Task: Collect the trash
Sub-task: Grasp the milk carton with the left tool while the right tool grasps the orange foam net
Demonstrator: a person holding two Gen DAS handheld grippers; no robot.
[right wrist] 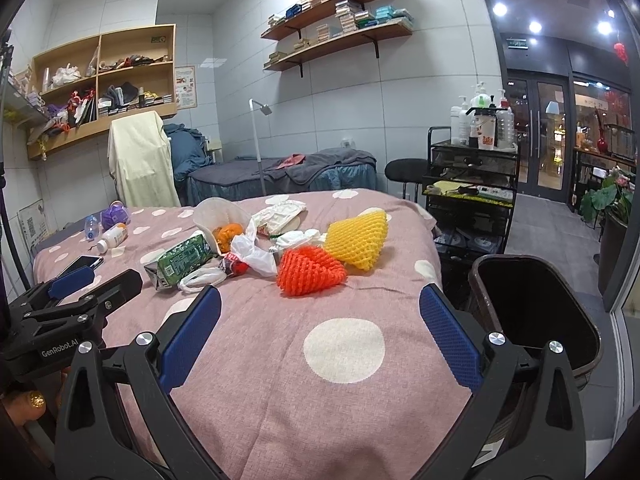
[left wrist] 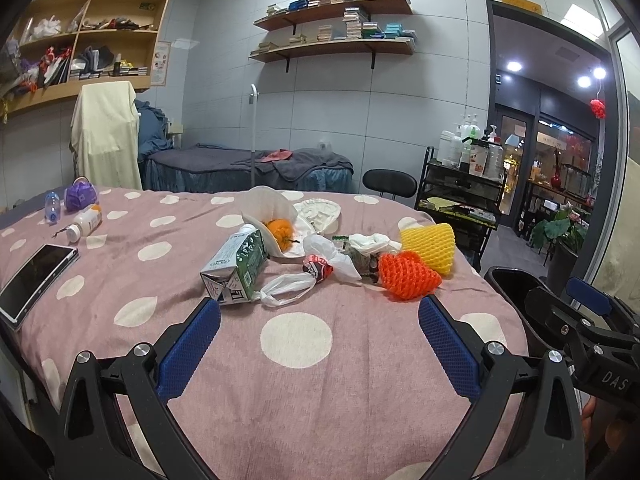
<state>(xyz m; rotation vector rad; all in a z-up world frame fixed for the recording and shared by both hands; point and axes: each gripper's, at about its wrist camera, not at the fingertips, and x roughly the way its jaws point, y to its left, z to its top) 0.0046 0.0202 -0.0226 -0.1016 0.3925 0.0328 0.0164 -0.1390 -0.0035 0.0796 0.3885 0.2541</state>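
Left gripper (left wrist: 319, 330) and right gripper (right wrist: 320, 330): both released, empty, above the bed's (right wrist: 248, 344) near edge. Trash mid-bed: milk carton (left wrist: 236, 270), orange foam net (right wrist: 310, 270), yellow foam net (right wrist: 360, 238). Bin (right wrist: 536, 312) beside right edge.

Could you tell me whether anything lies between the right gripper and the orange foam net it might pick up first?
Nothing visible does. The right gripper is open above bare spotted bedspread, and the orange foam net lies just ahead. The bin stands open beside the bed, at the right.
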